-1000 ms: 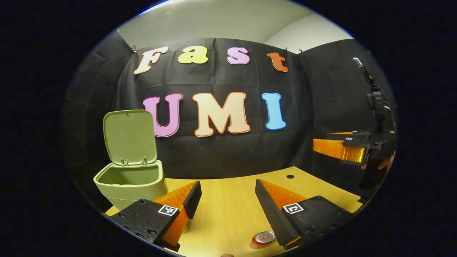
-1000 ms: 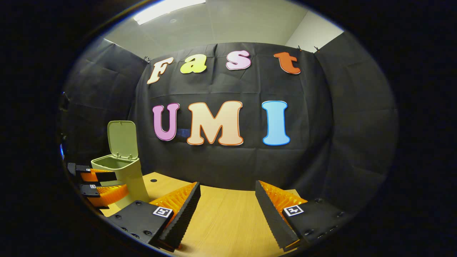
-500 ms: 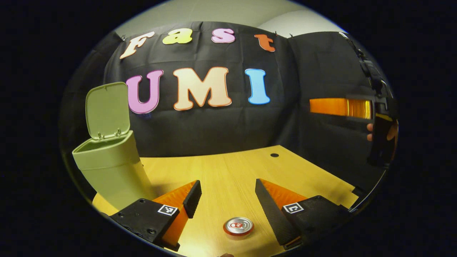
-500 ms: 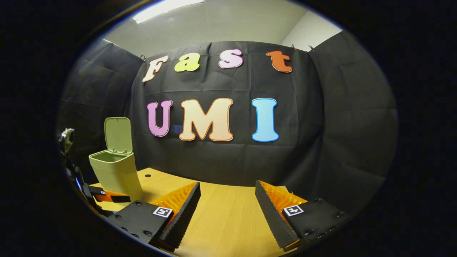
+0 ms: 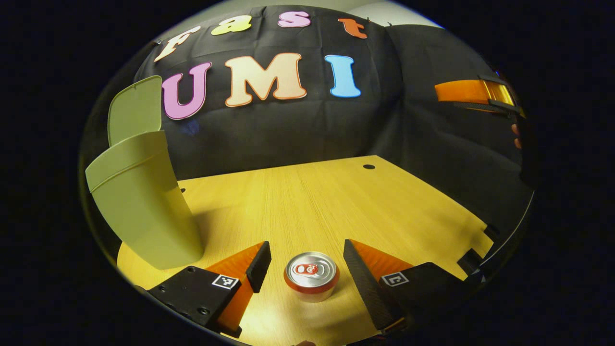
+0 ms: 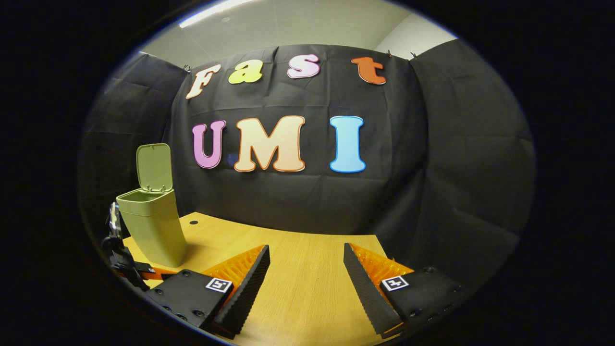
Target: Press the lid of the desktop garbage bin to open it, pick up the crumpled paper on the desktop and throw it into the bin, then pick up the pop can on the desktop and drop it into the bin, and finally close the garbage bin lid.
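In the left gripper view, the left gripper (image 5: 307, 271) has its jaws wide open on both sides of the upright red pop can with silver top (image 5: 311, 275), not touching it. The can stands on the light wooden counter (image 5: 312, 202). The pale green plastic garbage bin (image 5: 141, 206) stands near (lid (image 5: 133, 109) raised). In the right gripper view, the right gripper (image 6: 307, 283) is also wide open and holds nothing, above the counter.

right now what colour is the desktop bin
Pale olive green plastic bin, lid up; clearest in the right gripper view.

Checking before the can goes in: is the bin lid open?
Open. The lid stands upright behind the bin, whose mouth is uncovered.
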`<state>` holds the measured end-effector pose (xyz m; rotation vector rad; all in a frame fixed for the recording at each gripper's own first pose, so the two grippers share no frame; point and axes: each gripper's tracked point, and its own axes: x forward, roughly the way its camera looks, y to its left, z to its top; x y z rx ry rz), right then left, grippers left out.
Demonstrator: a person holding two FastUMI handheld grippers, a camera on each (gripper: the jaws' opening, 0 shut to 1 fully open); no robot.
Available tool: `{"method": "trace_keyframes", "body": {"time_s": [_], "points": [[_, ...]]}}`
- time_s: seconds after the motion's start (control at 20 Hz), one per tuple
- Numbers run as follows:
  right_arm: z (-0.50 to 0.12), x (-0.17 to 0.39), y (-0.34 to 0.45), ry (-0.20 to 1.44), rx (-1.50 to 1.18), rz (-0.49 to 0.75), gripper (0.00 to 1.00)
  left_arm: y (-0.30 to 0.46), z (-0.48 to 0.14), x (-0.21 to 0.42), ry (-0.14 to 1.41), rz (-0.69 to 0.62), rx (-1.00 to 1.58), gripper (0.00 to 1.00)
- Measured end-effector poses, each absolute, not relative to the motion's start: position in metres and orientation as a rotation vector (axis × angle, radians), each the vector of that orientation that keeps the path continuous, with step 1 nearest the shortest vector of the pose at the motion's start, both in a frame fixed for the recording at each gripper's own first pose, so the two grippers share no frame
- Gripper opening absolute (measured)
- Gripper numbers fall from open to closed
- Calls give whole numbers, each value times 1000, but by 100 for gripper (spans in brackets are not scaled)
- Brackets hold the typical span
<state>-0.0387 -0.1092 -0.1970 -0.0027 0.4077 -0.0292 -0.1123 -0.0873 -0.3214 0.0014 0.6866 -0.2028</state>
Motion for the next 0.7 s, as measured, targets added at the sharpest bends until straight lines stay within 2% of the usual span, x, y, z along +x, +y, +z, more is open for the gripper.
{"method": "trace_keyframes", "body": {"time_s": [0.5,0.65,0.7], "points": [[-207,-62,-118,444,-36,-63,96,-100,-368,-135,807,-273,29,92],[-209,-63,-117,446,-34,-66,96,-98,-363,-130,805,-285,8,77],[-210,-64,-116,445,-32,-66,96,-96,-358,-126,793,-282,9,77]]}}
